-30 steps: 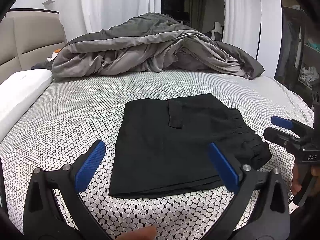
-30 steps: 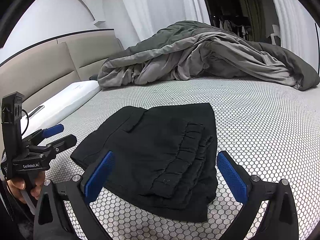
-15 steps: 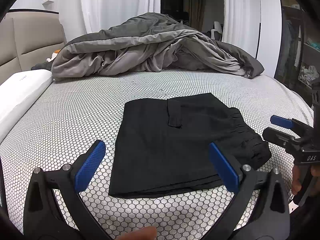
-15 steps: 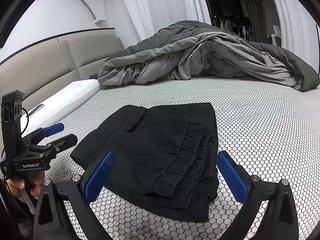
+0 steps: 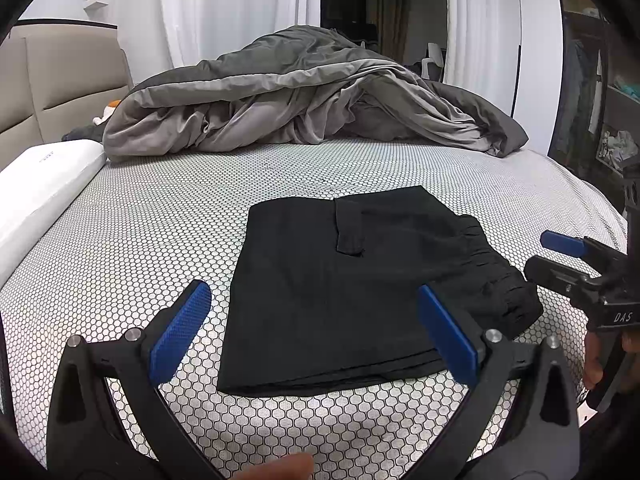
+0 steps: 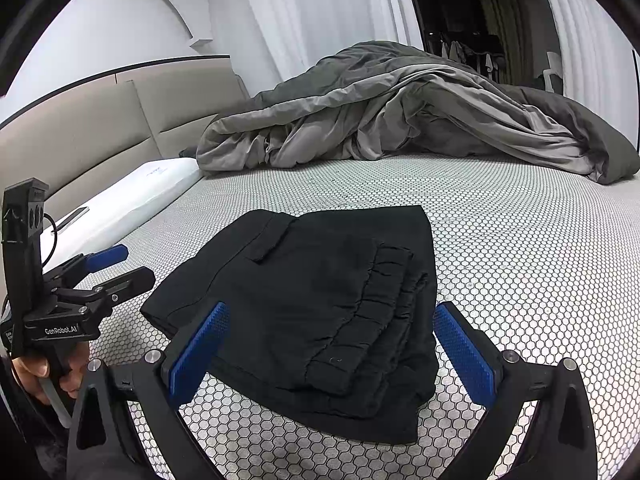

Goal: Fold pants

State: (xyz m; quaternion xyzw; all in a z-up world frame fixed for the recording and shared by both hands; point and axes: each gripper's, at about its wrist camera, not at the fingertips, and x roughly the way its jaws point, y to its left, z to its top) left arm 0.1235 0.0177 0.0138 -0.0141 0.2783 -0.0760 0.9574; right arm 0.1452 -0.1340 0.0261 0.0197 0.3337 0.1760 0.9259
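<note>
Black fabric sits in a compact, squared stack at the middle of the bed point(image 5: 160, 208): the pants point(image 5: 352, 288) are folded into several layers, with the gathered waistband point(image 6: 372, 312) bunched along the stack's 3 o'clock side in the left wrist view and a pocket flap point(image 5: 349, 232) lying flat on top. That flat, even shape suggests the folding is essentially finished, and the stack lies where it can be left or carried off. The left tongs point(image 5: 316, 336) hover just short of the stack's near edge, spread wide with nothing between the blue pads, the bundle lying between and beyond them toward 12 o'clock. The right tongs point(image 6: 332, 344) are likewise spread wide and empty, poised above the waistband end without touching it. Each is visible in the other's camera, off to the side of the bundle, which reads as both hands backed away to check the result rather than to grip. A rumpled grey duvet point(image 5: 304, 96) is heaped at 12 o'clock, well apart from the pants, and a white pillow point(image 5: 36, 184) lies at 9 o'clock by the headboard point(image 6: 100, 132).
</note>
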